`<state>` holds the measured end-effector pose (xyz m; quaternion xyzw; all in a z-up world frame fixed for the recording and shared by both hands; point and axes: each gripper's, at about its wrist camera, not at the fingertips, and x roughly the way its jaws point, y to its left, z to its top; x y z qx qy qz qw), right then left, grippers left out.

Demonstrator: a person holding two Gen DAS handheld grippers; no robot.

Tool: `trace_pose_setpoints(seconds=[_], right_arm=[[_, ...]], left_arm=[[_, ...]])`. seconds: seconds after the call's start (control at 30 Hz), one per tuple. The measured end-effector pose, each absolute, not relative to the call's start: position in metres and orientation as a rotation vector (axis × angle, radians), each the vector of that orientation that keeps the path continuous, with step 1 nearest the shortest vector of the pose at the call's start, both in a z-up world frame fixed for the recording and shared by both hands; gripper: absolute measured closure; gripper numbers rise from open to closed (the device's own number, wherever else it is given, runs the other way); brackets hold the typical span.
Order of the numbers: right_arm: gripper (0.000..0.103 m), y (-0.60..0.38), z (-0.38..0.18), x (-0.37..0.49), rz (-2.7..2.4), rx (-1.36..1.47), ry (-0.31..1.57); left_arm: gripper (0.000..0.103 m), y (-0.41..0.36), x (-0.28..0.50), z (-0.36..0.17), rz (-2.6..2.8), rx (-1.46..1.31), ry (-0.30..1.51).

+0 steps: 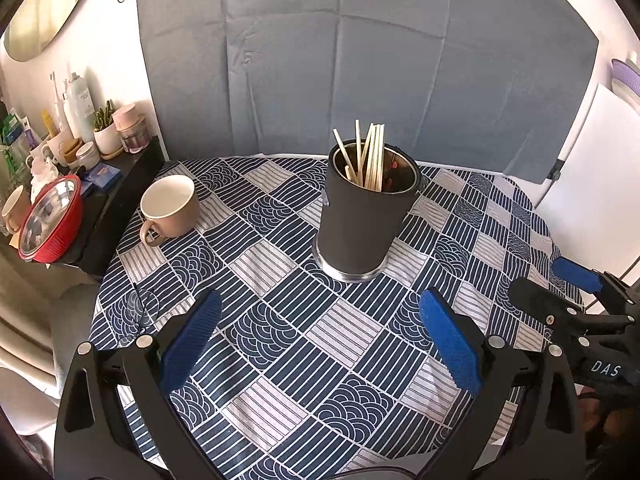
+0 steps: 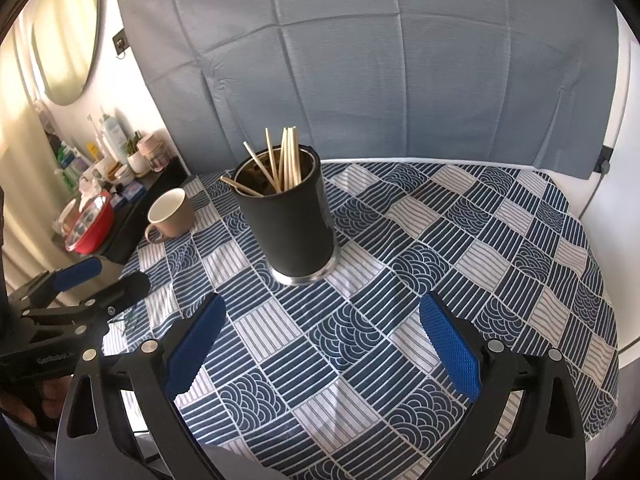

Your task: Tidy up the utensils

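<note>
Landmark: the black utensil holder (image 1: 362,216), standing upright on the blue patterned tablecloth (image 1: 280,320) toward the back of the table.

Far left of the holder, off the table edge, a red bowl with a steel interior (image 1: 50,220) sits on a dark side shelf among bottles and jars. Left of the holder, well apart from it, a beige mug (image 1: 170,208) stands upright with its handle toward the camera. Nearer the left table edge, a pair of clear eyeglasses (image 1: 140,312) lies on the cloth.

The left gripper (image 1: 320,344) hovers in front of the holder, blue pads spread wide, nothing between them. The right gripper (image 2: 324,348) hovers in front of and slightly right of the holder, also spread wide and empty.

Task items: pale wooden chopsticks (image 1: 370,156) stand inside the holder, leaning at mixed angles; in the right wrist view one stick tilts out over the left rim. No loose utensils are visible on the cloth.

Handling, judged: the chopsticks are probably light, stiff and smooth, and liable to pivot or slip in a pinch. Grip the exposed upper ends, several together, square across the pads. The holder has a metal base and appears stable, but a sideways push near its rim could tip it.
</note>
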<state>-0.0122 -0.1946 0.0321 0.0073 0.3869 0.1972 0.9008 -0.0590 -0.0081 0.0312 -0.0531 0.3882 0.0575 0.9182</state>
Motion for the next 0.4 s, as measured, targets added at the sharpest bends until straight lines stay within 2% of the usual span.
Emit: trace_pose_setpoints(seconds=[0.4], right_arm=[[0.01, -0.1942, 0.0323, -0.0134, 0.408, 0.014, 0.802]], left_arm=[[0.006, -0.0013, -0.0599, 0.032, 0.14, -0.131, 0.797]])
